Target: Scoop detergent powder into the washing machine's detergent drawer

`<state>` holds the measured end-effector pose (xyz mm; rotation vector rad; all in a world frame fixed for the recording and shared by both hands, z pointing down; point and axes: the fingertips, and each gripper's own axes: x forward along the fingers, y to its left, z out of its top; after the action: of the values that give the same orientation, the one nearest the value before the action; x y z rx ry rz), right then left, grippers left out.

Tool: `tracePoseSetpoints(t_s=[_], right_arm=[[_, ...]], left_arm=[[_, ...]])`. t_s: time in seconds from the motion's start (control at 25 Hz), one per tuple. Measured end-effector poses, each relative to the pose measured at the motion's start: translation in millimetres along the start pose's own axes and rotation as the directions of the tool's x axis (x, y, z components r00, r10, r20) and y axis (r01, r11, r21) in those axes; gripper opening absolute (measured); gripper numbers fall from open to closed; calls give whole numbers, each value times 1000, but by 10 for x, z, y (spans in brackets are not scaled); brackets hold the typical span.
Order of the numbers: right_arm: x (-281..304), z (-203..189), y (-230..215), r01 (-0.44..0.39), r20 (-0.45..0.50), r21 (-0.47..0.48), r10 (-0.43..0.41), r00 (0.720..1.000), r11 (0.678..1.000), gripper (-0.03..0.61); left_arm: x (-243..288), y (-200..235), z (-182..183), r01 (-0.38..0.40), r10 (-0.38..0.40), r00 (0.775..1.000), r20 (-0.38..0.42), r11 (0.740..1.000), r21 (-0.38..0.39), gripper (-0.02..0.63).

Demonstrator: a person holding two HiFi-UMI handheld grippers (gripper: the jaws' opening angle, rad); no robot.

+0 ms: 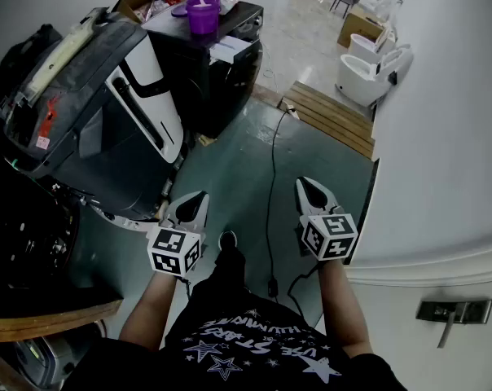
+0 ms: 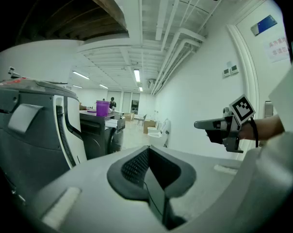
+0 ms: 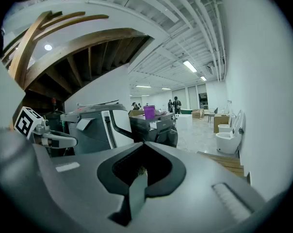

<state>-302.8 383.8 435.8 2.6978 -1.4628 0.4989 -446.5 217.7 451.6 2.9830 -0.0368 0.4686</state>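
I stand on a green floor and hold both grippers out at waist height. My left gripper [image 1: 199, 195] and my right gripper [image 1: 305, 182] are both shut with nothing between the jaws. A black washing machine [image 1: 209, 72] stands several steps ahead, with a purple tub [image 1: 203, 13] on its top. The left gripper view shows my left gripper [image 2: 147, 149] shut, the washing machine [image 2: 100, 140] far off and the right gripper [image 2: 201, 125] level beside it. In the right gripper view the jaws of my right gripper [image 3: 140, 171] meet, and the purple tub [image 3: 149, 112] is distant. No drawer or scoop is discernible.
A large grey and white appliance [image 1: 107, 112] stands close on the left. A black cable [image 1: 272, 177] runs along the floor between the grippers. A wooden pallet [image 1: 331, 116], white toilets [image 1: 368, 72] and a cardboard box [image 1: 356, 27] lie ahead right. A white wall and door handle [image 1: 450, 312] border the right.
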Motion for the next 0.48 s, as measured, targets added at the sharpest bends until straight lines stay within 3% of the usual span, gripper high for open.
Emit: tracePoseSetpoints(t_s=[0.48], right_arm=[[-353, -181, 266, -3, -4, 3, 3, 1000, 1000, 25]], left_arm=[[-464, -150, -93, -8, 8, 1000, 23, 1000, 1, 0]])
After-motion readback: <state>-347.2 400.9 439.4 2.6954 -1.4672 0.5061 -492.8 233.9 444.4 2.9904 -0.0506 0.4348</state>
